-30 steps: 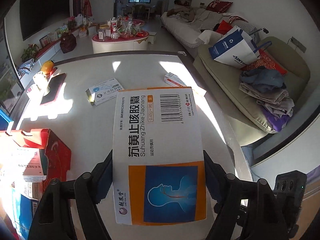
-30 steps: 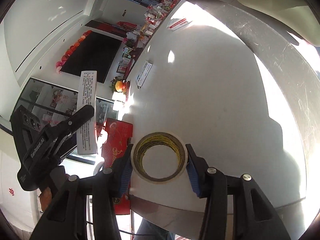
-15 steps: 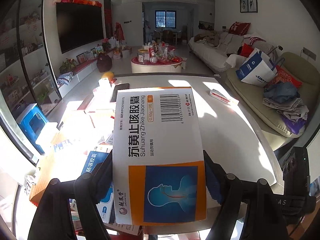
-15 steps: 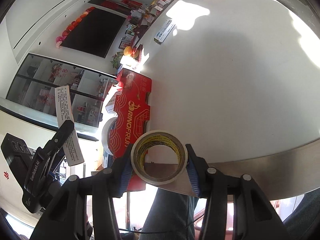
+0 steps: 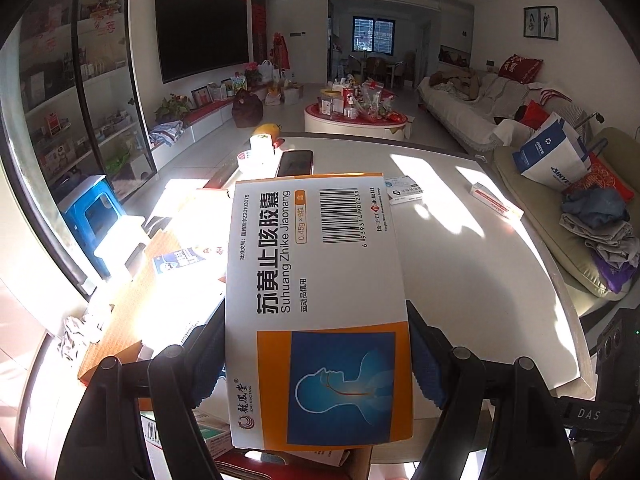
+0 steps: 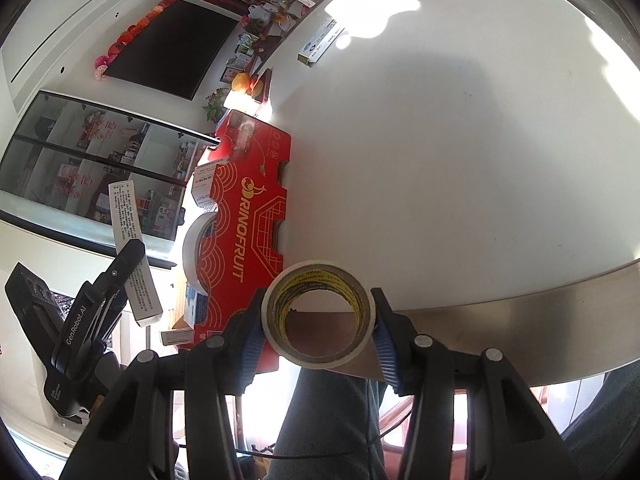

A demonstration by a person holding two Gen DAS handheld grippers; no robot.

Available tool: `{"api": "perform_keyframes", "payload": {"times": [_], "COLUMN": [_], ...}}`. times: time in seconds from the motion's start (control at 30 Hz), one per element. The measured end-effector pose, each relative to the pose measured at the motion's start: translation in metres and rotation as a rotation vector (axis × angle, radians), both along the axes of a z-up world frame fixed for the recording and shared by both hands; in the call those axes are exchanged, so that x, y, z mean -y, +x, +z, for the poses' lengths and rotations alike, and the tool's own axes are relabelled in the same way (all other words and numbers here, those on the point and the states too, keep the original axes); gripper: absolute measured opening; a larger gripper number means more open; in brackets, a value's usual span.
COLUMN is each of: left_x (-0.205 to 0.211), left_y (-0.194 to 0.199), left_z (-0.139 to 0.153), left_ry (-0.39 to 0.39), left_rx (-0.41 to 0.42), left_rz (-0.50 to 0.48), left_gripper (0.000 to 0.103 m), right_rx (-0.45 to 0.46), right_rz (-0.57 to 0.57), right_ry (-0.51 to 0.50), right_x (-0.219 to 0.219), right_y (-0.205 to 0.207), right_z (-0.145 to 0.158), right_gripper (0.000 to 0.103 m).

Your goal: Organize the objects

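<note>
Left wrist view: the left gripper (image 5: 316,354) clamps a white-and-orange medicine box (image 5: 316,300) by its long sides, the blue pads pressing both edges. The box lies flat along the fingers, its barcode end pointing toward 12 o'clock, over the near left part of the white table (image 5: 460,272). At 9 o'clock of the box an open cardboard carton (image 5: 132,320) holds other packets in glaring sunlight. On the table at 1 o'clock lie a small white-and-blue box (image 5: 404,189) and, further right, a slim white-and-red box (image 5: 496,202); a dark phone (image 5: 295,163) rests at 12 o'clock.

In the right wrist view, the right gripper (image 6: 318,326) pinches a roll of tape (image 6: 318,316) across its width, the hole facing the camera, above the table's metal edge (image 6: 520,328). A red fruit carton (image 6: 248,224) stands at 11 o'clock of the roll, a second tape roll (image 6: 194,246) leaning inside it. The left gripper with its box appears at 9 o'clock.
</note>
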State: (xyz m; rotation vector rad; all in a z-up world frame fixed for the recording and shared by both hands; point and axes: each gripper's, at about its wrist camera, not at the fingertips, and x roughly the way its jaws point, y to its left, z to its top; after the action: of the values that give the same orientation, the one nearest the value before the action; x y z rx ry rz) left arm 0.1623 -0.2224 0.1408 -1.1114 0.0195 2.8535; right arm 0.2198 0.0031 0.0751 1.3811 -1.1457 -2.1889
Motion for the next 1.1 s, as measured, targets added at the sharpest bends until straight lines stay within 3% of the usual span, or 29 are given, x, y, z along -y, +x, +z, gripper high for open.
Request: {"api": "perform_keyframes", "payload": {"times": [1.1], "left_x": [-0.0069], "left_y": [0.0021], "left_z": [-0.0025], "left_ry": [-0.07], "left_rx": [-0.036], "left_rz": [-0.001], "left_gripper": [0.083], "right_rx": [0.02], "right_rz": [-0.011], "right_ry": [-0.017], "right_x": [-0.0062], "right_y": [0.0034], "right_z": [-0.0067], "right_gripper": [0.048]}}
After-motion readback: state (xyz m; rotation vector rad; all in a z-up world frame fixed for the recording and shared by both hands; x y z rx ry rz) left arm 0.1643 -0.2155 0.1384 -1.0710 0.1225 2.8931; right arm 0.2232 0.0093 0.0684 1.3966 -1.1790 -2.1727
